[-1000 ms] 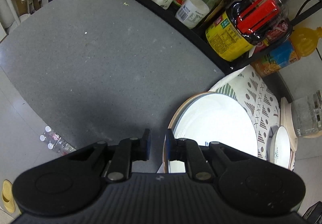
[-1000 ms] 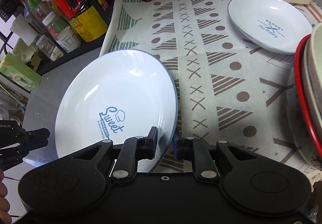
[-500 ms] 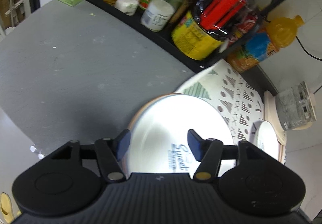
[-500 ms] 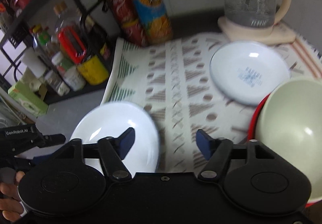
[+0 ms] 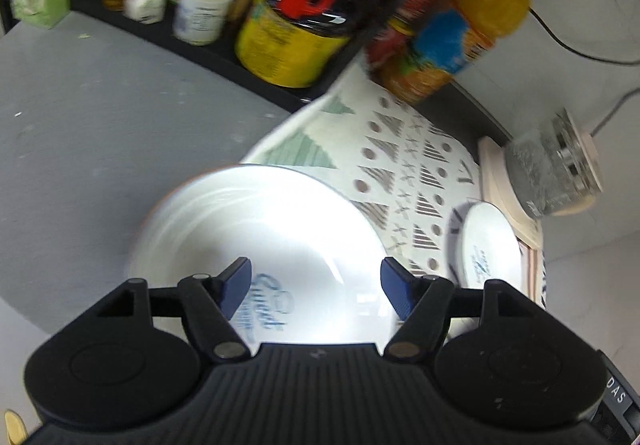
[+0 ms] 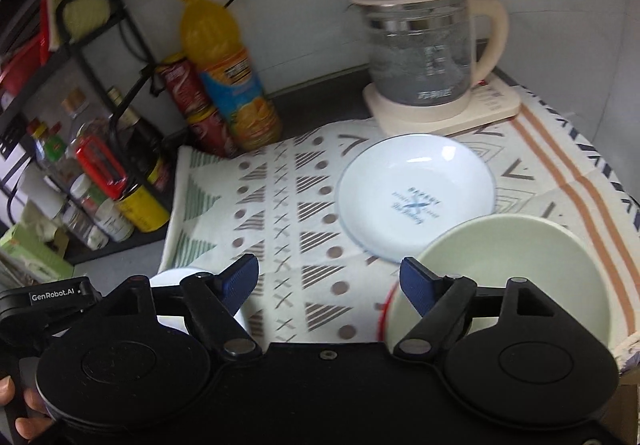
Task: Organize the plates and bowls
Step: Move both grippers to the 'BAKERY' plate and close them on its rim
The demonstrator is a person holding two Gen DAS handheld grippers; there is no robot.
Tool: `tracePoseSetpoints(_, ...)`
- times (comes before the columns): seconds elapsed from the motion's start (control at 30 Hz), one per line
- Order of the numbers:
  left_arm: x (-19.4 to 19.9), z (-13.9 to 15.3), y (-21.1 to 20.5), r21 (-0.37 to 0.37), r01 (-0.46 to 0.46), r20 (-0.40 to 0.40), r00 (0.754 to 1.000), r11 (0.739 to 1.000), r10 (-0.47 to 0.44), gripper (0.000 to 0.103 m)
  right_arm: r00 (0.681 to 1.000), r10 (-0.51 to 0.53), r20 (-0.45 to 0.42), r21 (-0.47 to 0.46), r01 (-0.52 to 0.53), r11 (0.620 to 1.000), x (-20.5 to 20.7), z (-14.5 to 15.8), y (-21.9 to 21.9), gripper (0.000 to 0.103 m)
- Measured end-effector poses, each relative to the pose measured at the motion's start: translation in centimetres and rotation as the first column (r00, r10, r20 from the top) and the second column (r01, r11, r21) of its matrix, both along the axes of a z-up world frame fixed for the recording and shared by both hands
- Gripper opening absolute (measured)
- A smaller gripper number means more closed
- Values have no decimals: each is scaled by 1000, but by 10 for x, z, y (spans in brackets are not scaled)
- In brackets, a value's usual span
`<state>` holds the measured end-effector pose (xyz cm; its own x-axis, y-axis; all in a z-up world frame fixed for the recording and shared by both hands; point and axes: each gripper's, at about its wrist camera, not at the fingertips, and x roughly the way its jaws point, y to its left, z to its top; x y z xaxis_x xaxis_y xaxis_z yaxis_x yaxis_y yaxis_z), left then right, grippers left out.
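Both grippers, left point(image 5: 316, 287) and right point(image 6: 330, 285), hold their fingers spread wide and empty, the large white plate point(image 5: 260, 241) lying mid-frame beneath the left.

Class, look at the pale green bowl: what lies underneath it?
A red rim shows under the green bowl at its left edge, so another dish sits beneath it. The rest of that dish is covered by the bowl and the right gripper.

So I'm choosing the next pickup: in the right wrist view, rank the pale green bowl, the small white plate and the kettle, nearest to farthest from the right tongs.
1. Pale green bowl, beside the right tongs' right finger.
2. Small white plate, ahead on the cloth.
3. Kettle, at the back by the wall.
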<state>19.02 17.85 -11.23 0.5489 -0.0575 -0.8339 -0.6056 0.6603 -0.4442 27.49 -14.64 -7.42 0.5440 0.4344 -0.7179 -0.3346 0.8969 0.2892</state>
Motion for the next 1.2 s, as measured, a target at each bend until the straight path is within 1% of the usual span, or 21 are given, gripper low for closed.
tracePoseSetpoints(0.2, 28, 2, -26, 0, 76, -1, 997, 997, -76, 69, 998, -66, -6, 8, 66, 998, 16, 3, -27, 77)
tracePoseSetpoints(0.3, 43, 3, -39, -1, 109, 11, 994, 994, -109, 69, 996, -89, -12, 8, 89, 996, 26, 3, -39, 77)
tracePoseSetpoints(0.53, 78, -3, -67, -18, 152, 12, 988, 988, -152, 69, 988, -143, -62, 3, 143, 990, 55, -5, -69, 75)
tracePoseSetpoints(0.6, 86, -7, -73, -31, 151, 5, 989, 988, -151, 69, 984, -157, -85, 1, 158, 988, 64, -9, -77, 72)
tracePoseSetpoints(0.73, 103, -15, -88, -44, 162, 5, 987, 986, -162, 69, 975, -184, -123, -18, 183, 983, 82, -19, -88, 68)
tracePoseSetpoints(0.8, 110, -19, -94, -57, 163, 0, 987, 985, -164, 68, 972, -181, -150, -12, 182, 983, 91, -23, -92, 61)
tracePoseSetpoints(0.93, 125, -29, -105, -86, 167, -6, 986, 982, -168, 65, 964, -176, -200, 0, 180, 984, 108, -32, -98, 54)
tracePoseSetpoints(0.97, 128, -32, -107, -88, 167, -8, 986, 982, -168, 64, 961, -176, -215, 2, 181, 984, 113, -34, -100, 53)
tracePoseSetpoints(1.07, 137, -41, -113, -106, 164, -20, 986, 981, -167, 55, 951, -170, -258, 1, 176, 984, 127, -42, -102, 47)
tracePoseSetpoints(1.13, 142, -48, -115, -125, 157, -28, 986, 980, -162, 44, 944, -160, -288, -1, 167, 986, 135, -48, -102, 44)
tracePoseSetpoints(1.2, 146, -54, -117, -138, 155, -34, 986, 978, -161, 38, 935, -146, -324, 8, 157, 988, 146, -55, -103, 38)
